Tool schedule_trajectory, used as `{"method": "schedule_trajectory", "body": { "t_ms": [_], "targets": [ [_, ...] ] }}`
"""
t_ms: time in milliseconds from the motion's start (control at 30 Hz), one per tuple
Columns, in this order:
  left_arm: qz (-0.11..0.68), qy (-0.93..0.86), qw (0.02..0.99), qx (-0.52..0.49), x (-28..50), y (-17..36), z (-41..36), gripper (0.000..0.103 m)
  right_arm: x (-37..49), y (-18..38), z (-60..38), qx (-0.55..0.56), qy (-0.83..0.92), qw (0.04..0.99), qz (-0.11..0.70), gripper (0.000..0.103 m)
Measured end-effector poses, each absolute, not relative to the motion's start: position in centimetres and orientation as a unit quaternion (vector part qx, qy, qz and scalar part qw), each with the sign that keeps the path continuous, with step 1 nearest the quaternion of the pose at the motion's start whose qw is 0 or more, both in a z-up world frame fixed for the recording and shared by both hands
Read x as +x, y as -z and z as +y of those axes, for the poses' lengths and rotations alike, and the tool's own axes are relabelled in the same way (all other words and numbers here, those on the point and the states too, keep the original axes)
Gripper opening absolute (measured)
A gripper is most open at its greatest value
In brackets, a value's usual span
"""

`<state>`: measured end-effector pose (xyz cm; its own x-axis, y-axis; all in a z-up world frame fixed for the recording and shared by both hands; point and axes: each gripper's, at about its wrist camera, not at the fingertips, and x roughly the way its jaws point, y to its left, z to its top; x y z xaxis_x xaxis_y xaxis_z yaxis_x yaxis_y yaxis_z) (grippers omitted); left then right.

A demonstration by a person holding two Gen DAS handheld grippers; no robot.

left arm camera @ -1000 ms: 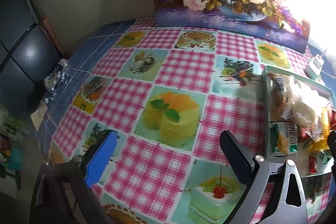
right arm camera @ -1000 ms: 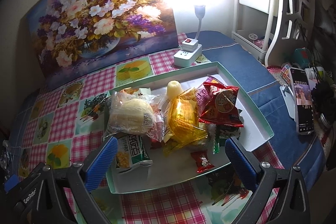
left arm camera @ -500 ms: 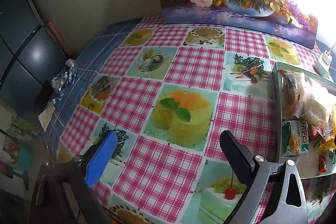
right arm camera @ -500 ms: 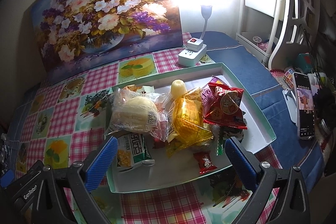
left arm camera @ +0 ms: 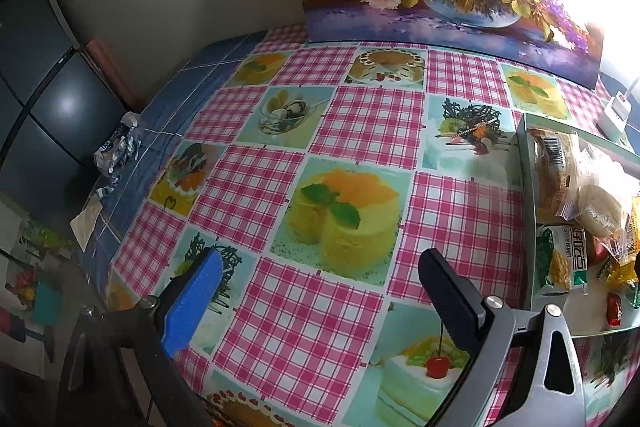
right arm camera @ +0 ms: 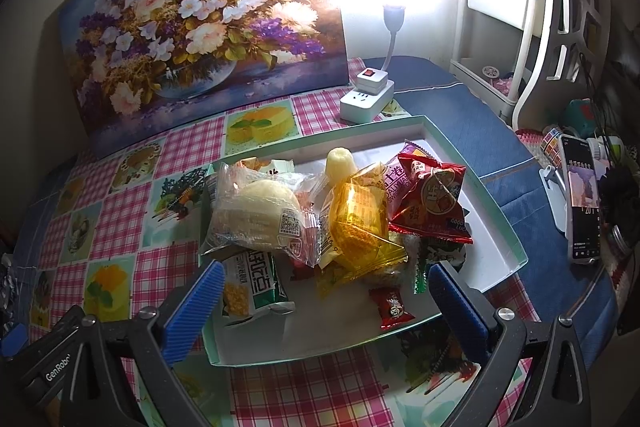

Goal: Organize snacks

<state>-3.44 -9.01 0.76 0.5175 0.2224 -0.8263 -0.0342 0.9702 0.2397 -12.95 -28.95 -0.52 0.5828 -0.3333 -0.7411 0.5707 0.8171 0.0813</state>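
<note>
- The snacks (right arm camera: 336, 227) are being kept in a loose heap inside the shallow tray (right arm camera: 500, 227), on the right part of the checked tablecloth (left arm camera: 360, 123).
- The right gripper (right arm camera: 324, 291) is being held wide open above the tray's near edge, with nothing gripped.
- The left gripper (left arm camera: 320, 287) is being held equally wide and empty over bare cloth, left of the tray.
- A top packet, probably the clear-wrapped bun (right arm camera: 256, 215), is best being taken first, gripped by its body so the wrapper is not torn.
- The small red sweet (right arm camera: 390, 309) is lying apart, near the front.
- The power strip (right arm camera: 366, 97) and painting (right arm camera: 200, 35) are being left far behind; a phone (right arm camera: 582, 203) is standing right.
</note>
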Motion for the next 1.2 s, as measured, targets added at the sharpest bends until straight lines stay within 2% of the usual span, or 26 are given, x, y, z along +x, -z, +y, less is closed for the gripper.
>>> {"method": "schedule_trajectory", "body": {
  "t_ms": [1200],
  "targets": [
    [0.491,-0.068,0.863,0.099,-3.43,-0.34,-9.03,0.098,-12.88,0.69,-29.06,0.160,0.258,0.874,0.379,0.103]
  ]
}}
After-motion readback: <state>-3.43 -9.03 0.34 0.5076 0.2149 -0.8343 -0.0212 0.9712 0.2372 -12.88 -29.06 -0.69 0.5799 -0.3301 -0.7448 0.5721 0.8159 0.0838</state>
